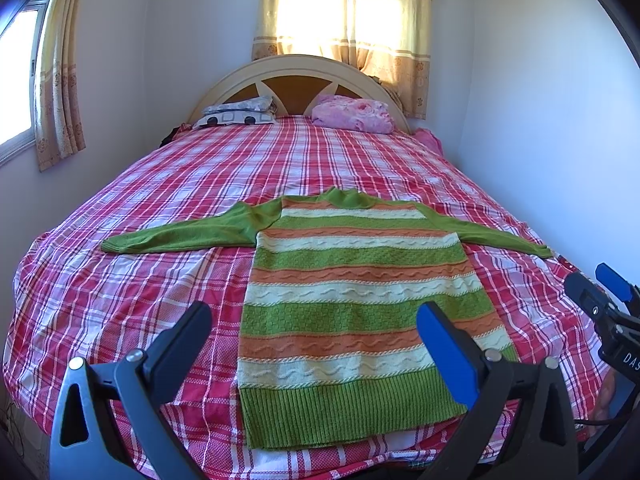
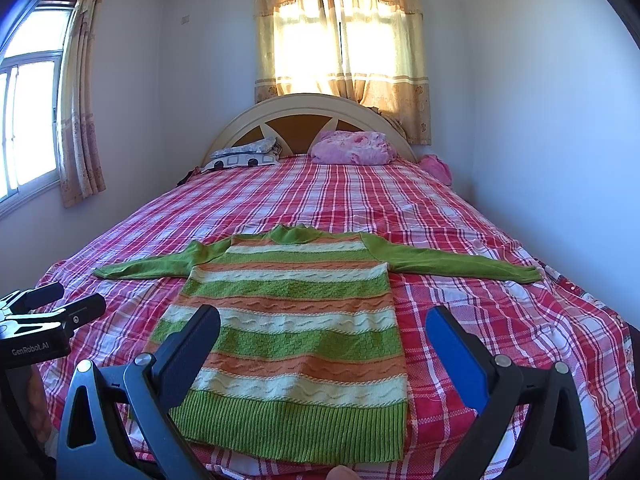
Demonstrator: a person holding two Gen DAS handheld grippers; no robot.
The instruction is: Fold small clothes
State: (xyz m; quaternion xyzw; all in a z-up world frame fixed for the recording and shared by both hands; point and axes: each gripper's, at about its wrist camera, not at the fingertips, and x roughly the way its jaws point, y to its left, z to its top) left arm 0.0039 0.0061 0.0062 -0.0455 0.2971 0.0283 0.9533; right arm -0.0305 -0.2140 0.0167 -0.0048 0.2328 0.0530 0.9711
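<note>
Left wrist view: the striped sweater point(image 1: 352, 300) was lying flat on the plaid bed point(image 1: 120, 280), sleeves out to both sides, hem nearest the camera. So folding hadn't started, the whole job was left. The left gripper point(image 1: 316, 340) hung above the hem, tongs spread wide, holding nothing.

Right wrist view: same story, the right gripper point(image 2: 324, 344) was spread too, hovering empty over the sweater's lower right part. The near bed edge got cut off by the frame, and the stuff by the pillows point(image 2: 352, 148) was hard to make out.
</note>
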